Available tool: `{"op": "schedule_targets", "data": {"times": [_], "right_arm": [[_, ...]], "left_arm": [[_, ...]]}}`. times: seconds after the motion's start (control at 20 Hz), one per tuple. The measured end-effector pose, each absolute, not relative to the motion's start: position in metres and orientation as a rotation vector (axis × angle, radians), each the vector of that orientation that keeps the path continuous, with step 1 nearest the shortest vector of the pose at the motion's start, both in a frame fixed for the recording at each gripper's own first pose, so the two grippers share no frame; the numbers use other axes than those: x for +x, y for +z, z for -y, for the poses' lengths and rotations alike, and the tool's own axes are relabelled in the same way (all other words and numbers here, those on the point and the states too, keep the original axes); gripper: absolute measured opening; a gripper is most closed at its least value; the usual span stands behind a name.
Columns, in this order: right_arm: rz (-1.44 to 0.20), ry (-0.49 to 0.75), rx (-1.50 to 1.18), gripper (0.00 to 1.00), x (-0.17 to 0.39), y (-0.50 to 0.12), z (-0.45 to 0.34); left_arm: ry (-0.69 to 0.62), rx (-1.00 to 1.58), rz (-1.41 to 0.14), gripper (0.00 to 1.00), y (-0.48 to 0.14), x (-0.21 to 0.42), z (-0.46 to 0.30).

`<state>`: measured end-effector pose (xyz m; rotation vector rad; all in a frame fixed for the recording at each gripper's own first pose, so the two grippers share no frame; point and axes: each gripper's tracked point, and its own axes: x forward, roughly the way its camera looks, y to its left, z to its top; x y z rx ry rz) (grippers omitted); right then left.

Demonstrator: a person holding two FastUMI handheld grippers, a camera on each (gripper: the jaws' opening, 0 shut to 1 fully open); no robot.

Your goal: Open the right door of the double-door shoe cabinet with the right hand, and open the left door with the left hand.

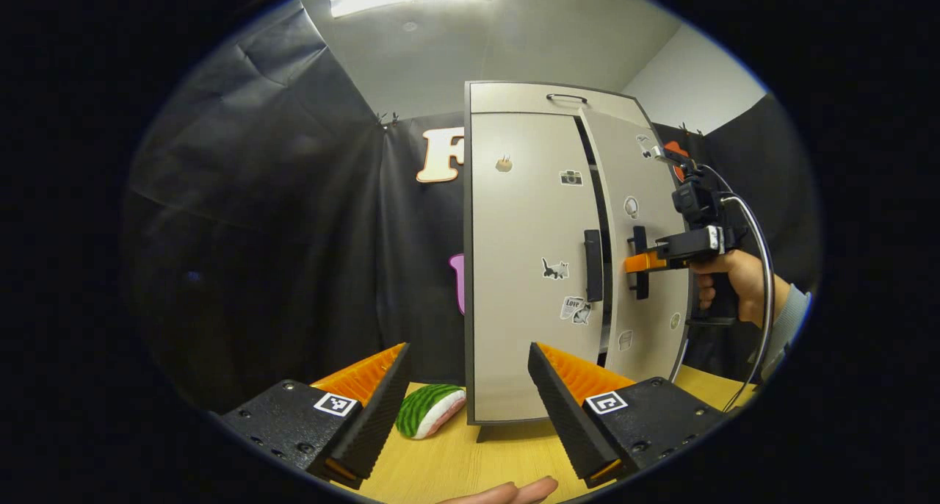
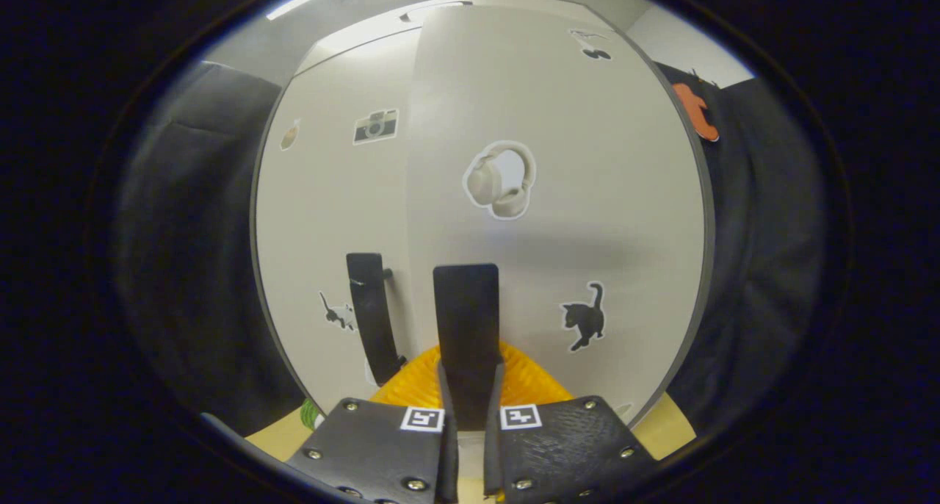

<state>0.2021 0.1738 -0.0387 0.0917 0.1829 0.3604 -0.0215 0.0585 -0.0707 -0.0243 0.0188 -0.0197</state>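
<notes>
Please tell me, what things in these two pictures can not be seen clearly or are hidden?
- Cabinet inside: in the left gripper view the right door is ajar, but the gap is dark and narrow.
- Right door handle: in the right gripper view its lower end is covered by the right gripper.
- Green striped object: partly behind the left gripper finger; what it is stays unclear.
- Small stickers on the left door: too small to read.

Pale grey cabinet (image 1: 529, 283), black handles (image 1: 593, 265) (black cat stickers (image 2: 584, 317)).
</notes>
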Motion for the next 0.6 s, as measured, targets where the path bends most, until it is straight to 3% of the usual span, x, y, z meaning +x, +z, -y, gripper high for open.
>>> {"op": "schedule_targets", "data": {"times": [0.6], "right_arm": [[-0.179,0.424,0.087,0.13,0.154,-0.034,-0.130]], "left_arm": [[-0.061,-0.011,-0.018,0.98,-0.063,-0.032,-0.018]]}}
